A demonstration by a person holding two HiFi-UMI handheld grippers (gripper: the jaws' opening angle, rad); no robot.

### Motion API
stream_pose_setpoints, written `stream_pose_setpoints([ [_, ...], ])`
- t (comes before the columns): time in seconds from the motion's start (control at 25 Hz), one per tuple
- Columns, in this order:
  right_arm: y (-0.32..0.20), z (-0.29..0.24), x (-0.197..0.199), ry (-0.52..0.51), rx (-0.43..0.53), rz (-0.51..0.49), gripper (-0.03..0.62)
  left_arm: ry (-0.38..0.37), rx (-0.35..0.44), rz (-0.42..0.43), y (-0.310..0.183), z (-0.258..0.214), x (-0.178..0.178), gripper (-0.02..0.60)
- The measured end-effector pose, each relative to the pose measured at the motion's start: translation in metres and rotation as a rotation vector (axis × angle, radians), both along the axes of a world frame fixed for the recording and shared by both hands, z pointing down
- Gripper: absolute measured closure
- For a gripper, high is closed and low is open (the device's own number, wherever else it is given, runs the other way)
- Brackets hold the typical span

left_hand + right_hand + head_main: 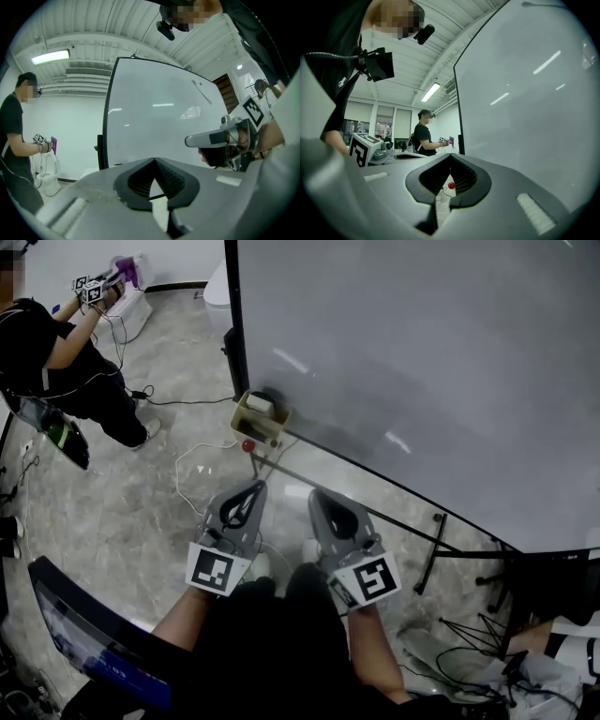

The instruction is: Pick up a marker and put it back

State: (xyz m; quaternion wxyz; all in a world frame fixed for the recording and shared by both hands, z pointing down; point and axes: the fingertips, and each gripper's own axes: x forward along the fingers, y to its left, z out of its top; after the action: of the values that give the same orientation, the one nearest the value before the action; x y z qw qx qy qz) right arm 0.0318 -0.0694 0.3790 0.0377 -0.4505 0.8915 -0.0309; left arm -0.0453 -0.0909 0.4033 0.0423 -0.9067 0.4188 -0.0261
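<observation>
Grey plastic tongs in both hands, held level and side by side short of the whiteboard (422, 362). Left gripper (257, 487): jaws closed tip to tip, nothing between them. Right gripper (317, 493): likewise closed and empty. No marker can be picked out with certainty. Its likely place is the small yellowish tray (246, 416) at the board's lower left corner, ahead of the left gripper, where a pale block (260, 404) lies and a red knob (247, 444) sits just below. Step in hand, as judged: the approach, with the pick-up not yet begun. For a clean pick, one gripper should lead while the other keeps clear of the stand's legs (431, 549). The leading jaws should part before reaching the tray, straddle the marker's barrel across its width near mid-length, and close only once both pads flank it.
</observation>
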Motion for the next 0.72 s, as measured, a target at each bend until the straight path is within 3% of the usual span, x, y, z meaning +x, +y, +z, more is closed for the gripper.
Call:
stream_pose_setpoints([
  [0.32, -0.056, -0.006, 0.001, 0.012, 0.035, -0.193, 0.585, -0.021, 0.012, -0.176, -0.046, 0.003, 0.003, 0.578],
  [0.72, -0.095, -0.003, -0.009, 0.023, 0.022, -0.352, 0.585, -0.134, -0.001, -0.282, -0.072, 0.030, 0.003, 0.545],
])
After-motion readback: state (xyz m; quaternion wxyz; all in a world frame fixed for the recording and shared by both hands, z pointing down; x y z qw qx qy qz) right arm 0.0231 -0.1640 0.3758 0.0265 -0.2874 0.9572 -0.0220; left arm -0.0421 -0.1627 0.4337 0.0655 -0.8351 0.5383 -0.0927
